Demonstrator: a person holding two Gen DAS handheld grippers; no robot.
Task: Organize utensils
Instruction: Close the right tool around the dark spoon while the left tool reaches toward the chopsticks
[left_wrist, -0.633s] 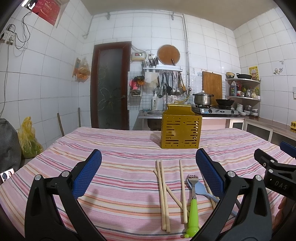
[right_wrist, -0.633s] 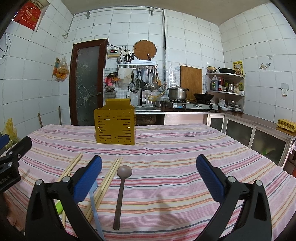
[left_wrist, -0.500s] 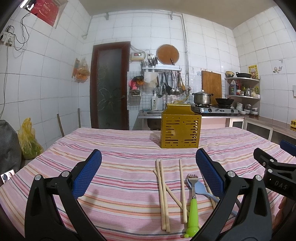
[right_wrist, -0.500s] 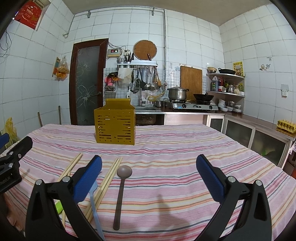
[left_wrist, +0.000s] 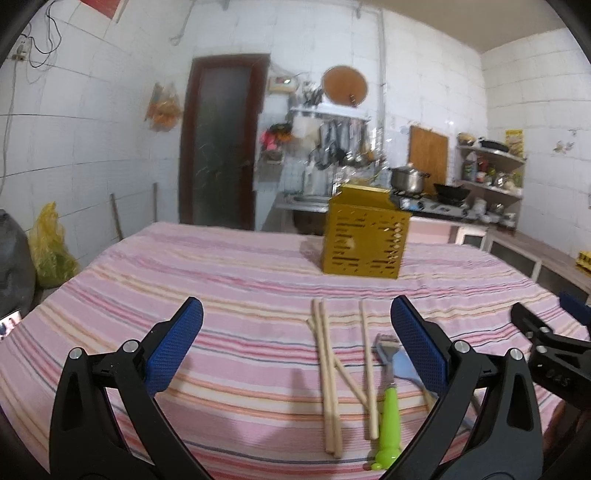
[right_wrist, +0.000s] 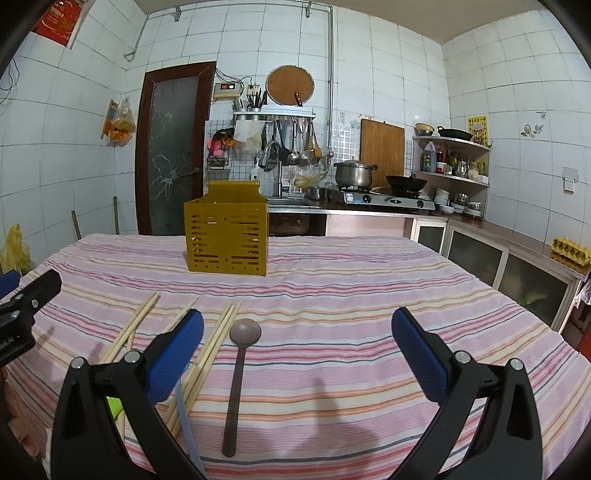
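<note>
Since half a second ago the left gripper has tipped and swung, its view now blurred and the room slanted, while the right gripper has hardly stirred. All the utensils lie loose on the striped cloth, none yet in the yellow caddy that stands upright farther back on the table. The brown spoon lies with its bowl toward the caddy and its handle running back toward the camera; in the right wrist view it sits inside the gap of the right gripper, nearer its left finger, so the long axis runs along the fingers rather than across them. Just left of the spoon lies a pair of chopsticks on much the same line. More chopsticks, some crossing, the green-handled fork and a pale blue spatula lie toward the right finger of the left gripper, also pointing at the caddy. Both grippers hang with jaws spread wide and nothing between the pads. My judgement is that the right hand is nearer the spoon and the left nearer the chopsticks and fork; either grasp should close across the shaft, which the present alignment allows.
</note>
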